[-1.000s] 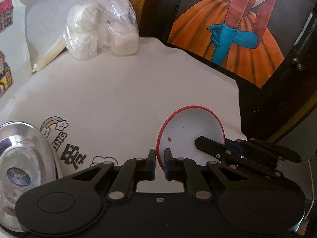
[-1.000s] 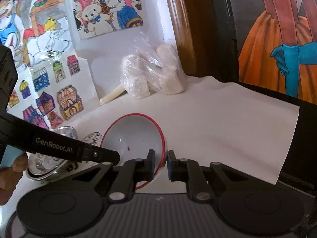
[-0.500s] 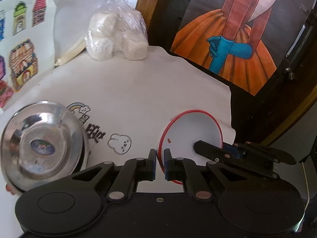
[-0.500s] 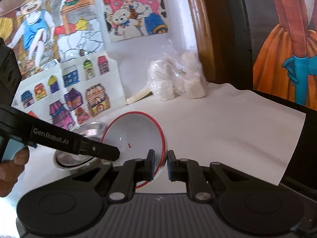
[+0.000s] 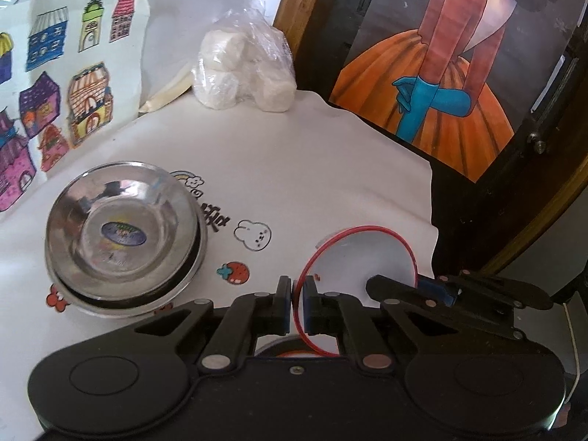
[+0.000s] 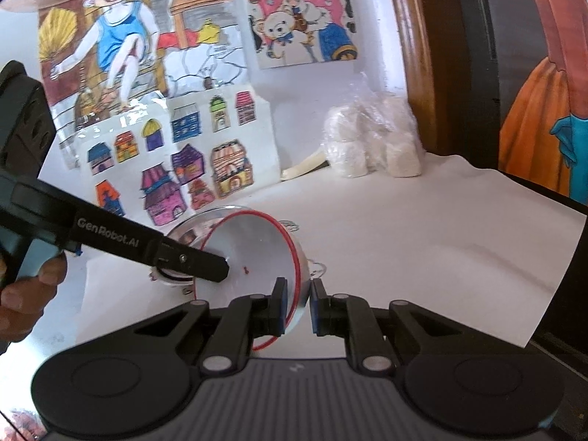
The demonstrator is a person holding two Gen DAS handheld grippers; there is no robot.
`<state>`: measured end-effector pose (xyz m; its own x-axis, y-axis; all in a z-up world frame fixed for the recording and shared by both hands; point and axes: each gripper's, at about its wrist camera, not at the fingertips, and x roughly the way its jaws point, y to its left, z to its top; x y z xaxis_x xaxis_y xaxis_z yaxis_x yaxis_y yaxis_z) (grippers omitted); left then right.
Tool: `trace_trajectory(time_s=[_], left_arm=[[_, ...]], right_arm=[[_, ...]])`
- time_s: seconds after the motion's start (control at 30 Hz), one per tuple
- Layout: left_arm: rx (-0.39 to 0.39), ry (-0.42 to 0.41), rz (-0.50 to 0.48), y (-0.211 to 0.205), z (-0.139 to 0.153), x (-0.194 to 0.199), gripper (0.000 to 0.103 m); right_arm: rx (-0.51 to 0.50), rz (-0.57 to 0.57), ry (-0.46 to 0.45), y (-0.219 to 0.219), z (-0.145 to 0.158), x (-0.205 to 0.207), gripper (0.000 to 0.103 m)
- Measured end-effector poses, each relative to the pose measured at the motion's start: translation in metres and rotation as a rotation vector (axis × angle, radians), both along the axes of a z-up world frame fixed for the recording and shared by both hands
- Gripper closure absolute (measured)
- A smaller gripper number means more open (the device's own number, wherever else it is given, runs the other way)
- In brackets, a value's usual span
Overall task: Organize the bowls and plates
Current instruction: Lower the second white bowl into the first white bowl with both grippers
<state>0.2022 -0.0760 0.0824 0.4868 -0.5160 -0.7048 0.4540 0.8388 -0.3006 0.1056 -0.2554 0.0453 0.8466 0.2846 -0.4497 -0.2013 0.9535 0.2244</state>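
Left wrist view: the left gripper (image 5: 297, 303) is clamped on the near rim of a white red-rimmed bowl (image 5: 362, 257), held off the white table cover (image 5: 294, 169) near its right edge. The right gripper (image 5: 415, 283) grips the opposite rim. Stacked steel bowls (image 5: 121, 235) sit toward the left edge.

Right wrist view: the right gripper (image 6: 297, 307) pinches the bowl (image 6: 253, 253) wall. The left gripper (image 6: 217, 268) reaches in; its grip is probably hidden here. A hand (image 6: 25, 297) holds its handle.
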Motion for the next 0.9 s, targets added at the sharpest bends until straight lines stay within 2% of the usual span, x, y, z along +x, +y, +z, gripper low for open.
trace_trajectory(time_s=[0.57,0.9], left_arm=[[-0.026,0.038,0.043,0.033,-0.006,-0.035,0.097],[-0.012,0.059,0.059,0.041,-0.014,-0.049,0.097]], right_arm=[[0.003,0.075,0.026,0.022,0.007,-0.023,0.089],[0.007,0.106,0.050,0.030,0.003,-0.030,0.089]])
